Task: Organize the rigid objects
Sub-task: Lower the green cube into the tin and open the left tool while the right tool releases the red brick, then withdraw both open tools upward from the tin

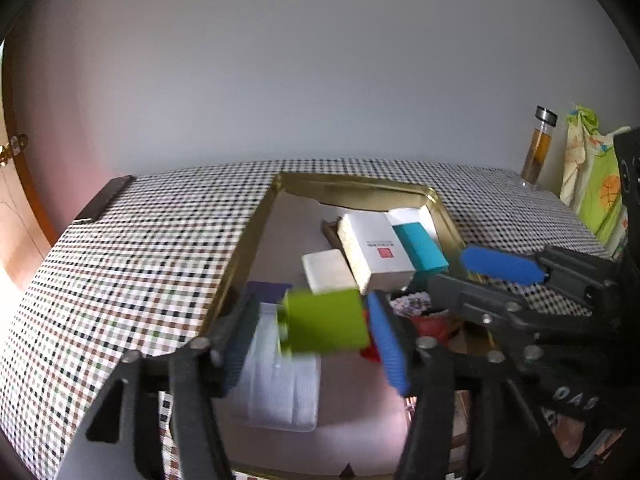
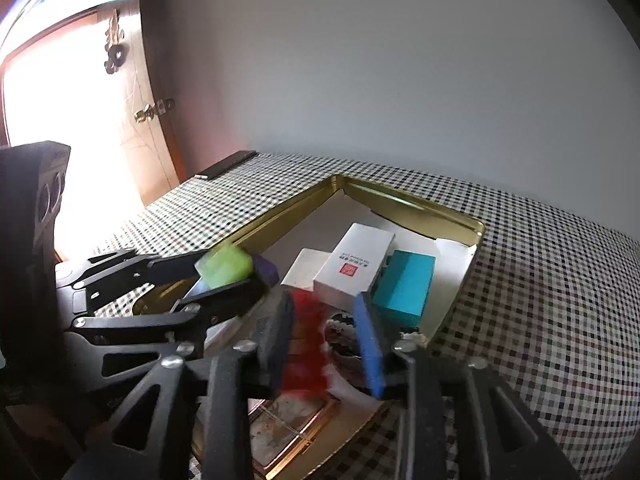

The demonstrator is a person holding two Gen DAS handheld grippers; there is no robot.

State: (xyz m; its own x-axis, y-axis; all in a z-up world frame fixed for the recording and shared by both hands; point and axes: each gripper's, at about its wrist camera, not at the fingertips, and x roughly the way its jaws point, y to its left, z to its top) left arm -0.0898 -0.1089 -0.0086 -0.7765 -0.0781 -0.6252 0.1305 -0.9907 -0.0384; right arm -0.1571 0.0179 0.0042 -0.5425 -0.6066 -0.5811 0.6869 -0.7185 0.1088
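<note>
In the left wrist view my left gripper (image 1: 312, 316) stands open over the near end of a gold tin tray (image 1: 256, 232). A blurred green block (image 1: 324, 320) sits between its fingers, with a gap to the left pad. The right wrist view has my right gripper (image 2: 322, 308) open too, a blurred red piece (image 2: 306, 344) between its fingers and clear of the blue pad (image 2: 368, 344). In the tray (image 2: 400, 196) lie a white box with a red seal (image 2: 352, 264), a teal box (image 2: 404, 288), a small cream box (image 1: 326, 270) and a flat white box (image 1: 280, 392).
The tray rests on a checked tablecloth (image 1: 140, 260). A bottle of amber liquid (image 1: 538, 148) and a colourful bag (image 1: 592, 184) stand at the far right. A flat black item (image 2: 226, 164) lies at the far left edge, by a wooden door (image 2: 152, 140).
</note>
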